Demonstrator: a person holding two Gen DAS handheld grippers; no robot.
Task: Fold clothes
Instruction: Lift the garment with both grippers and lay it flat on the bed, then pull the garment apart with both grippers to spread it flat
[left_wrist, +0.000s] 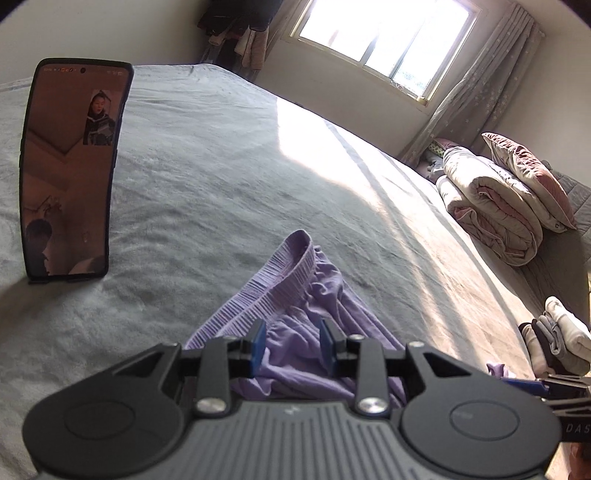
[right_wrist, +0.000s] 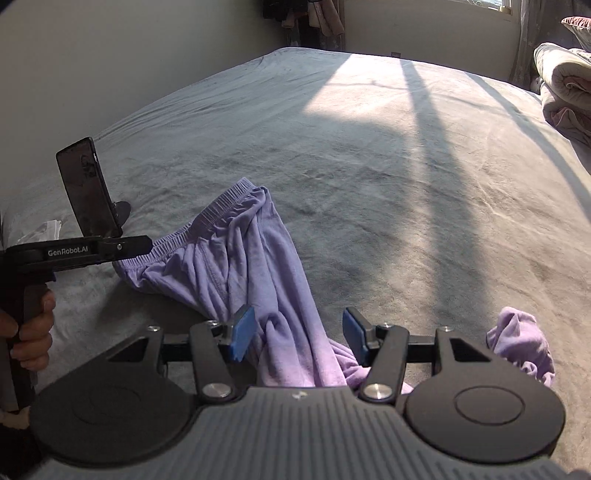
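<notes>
Blue-padded left gripper (left_wrist: 291, 341) hangs spread over the waistband end of the purple trousers (right_wrist: 236, 251); right gripper (right_wrist: 299, 339), also spread, straddles a twisted leg. Trousers lie crumpled, unfolded, near the bed's (right_wrist: 369, 147) near edge. Judging by the wrinkles, pinch single layers at waistband and leg, then pull taut and flat before creasing.

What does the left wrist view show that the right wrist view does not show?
Only the left wrist view shows the bright window, the stack of folded white and grey clothes and the lit front of the black phone. Only the right wrist view shows the hand holding the left claw, and the crumpled purple trouser end. Both show the purple elastic-waist trousers, grey bed sheet and rolled quilt. The right claw is open.
</notes>
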